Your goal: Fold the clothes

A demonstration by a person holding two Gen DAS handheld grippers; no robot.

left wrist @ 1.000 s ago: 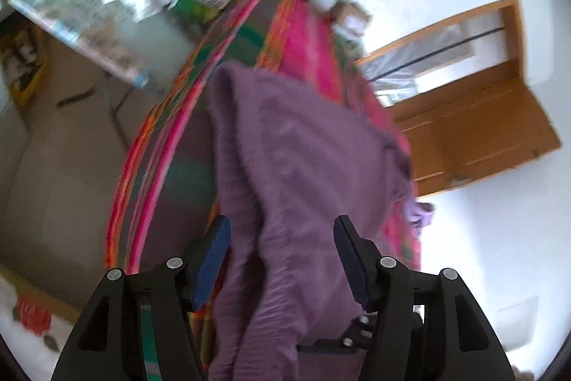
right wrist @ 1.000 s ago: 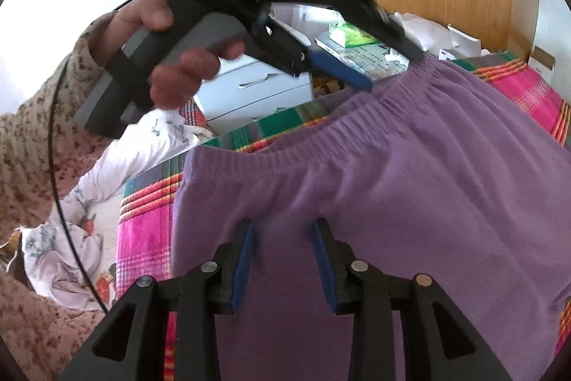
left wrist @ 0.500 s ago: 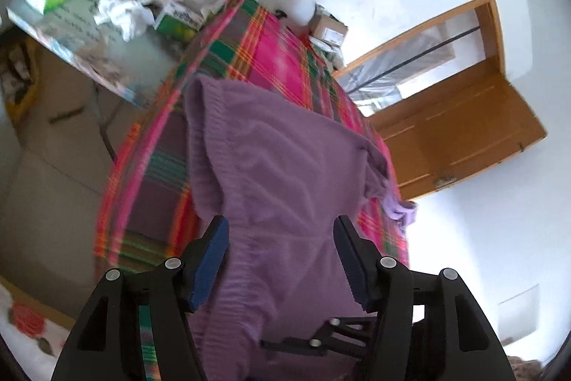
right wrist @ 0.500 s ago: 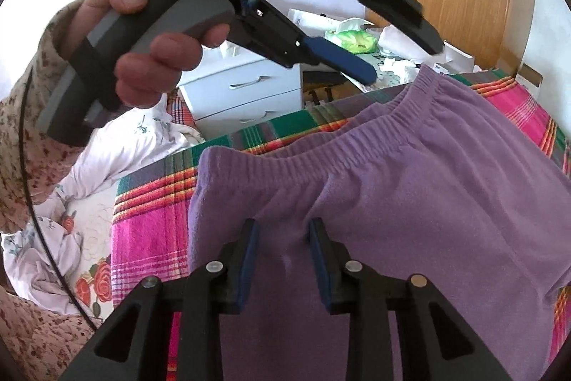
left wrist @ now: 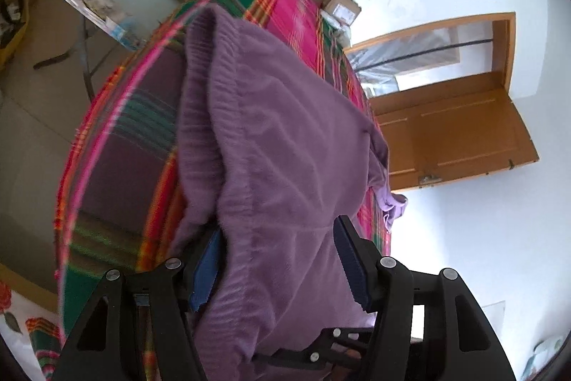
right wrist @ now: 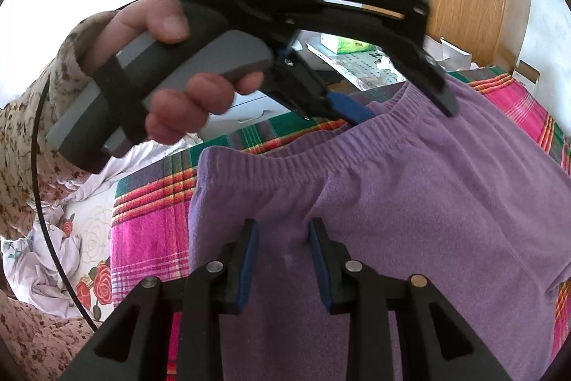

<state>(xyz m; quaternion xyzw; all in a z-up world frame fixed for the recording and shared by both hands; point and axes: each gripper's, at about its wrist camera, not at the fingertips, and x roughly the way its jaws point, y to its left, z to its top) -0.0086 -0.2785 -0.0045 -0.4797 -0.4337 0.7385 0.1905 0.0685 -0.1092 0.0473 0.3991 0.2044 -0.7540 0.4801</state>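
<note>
Two grippers pinch the purple fleece trousers (right wrist: 410, 202): left gripper (left wrist: 278, 259) on bunched waistband, right gripper (right wrist: 282, 256) on a fold. Soft, light, floppy cloth probably sags; the ribbed waistband (right wrist: 285, 163) looks the firmest hold.

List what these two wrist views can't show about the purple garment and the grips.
- Left wrist view: purple garment drapes over the left gripper; pad contact hidden.
- Right wrist view: fabric between the right gripper pads; pinch unclear.
- Garment's lower part: cut off by both frame edges.
</note>
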